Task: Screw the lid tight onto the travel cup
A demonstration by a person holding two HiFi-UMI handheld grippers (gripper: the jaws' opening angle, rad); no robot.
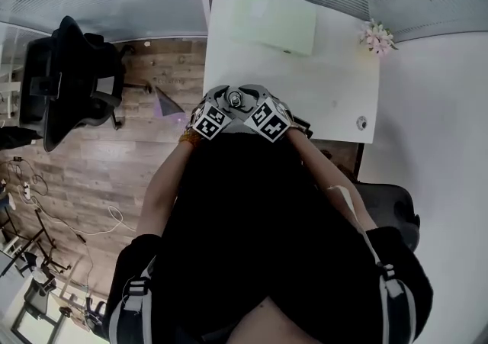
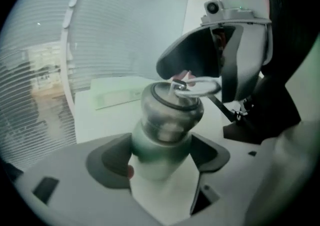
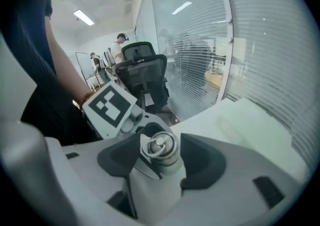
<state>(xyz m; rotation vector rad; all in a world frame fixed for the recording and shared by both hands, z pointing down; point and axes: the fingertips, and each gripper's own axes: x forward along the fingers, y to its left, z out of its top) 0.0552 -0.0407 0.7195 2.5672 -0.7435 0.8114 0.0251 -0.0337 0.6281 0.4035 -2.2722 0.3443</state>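
A metal travel cup (image 2: 162, 120) with a ring-topped lid (image 2: 175, 94) stands between my two grippers, just off the white table's near edge (image 1: 252, 117). My left gripper (image 2: 161, 162) is shut on the cup's body, with both dark pads against its sides. My right gripper (image 3: 161, 162) faces it from the other side, its jaws straddling the lid (image 3: 159, 146) with a thin gap at each pad, so it is open. In the head view, both grippers (image 1: 227, 102) (image 1: 245, 100) meet around the cup (image 1: 235, 98), which is mostly hidden.
On the white table (image 1: 320, 83) lie a pale green mat (image 1: 274, 18), a small bunch of flowers (image 1: 377, 36) and a small round object (image 1: 361, 123). A black office chair (image 1: 72, 79) stands on the wooden floor to the left. Glass walls with blinds surround the desk.
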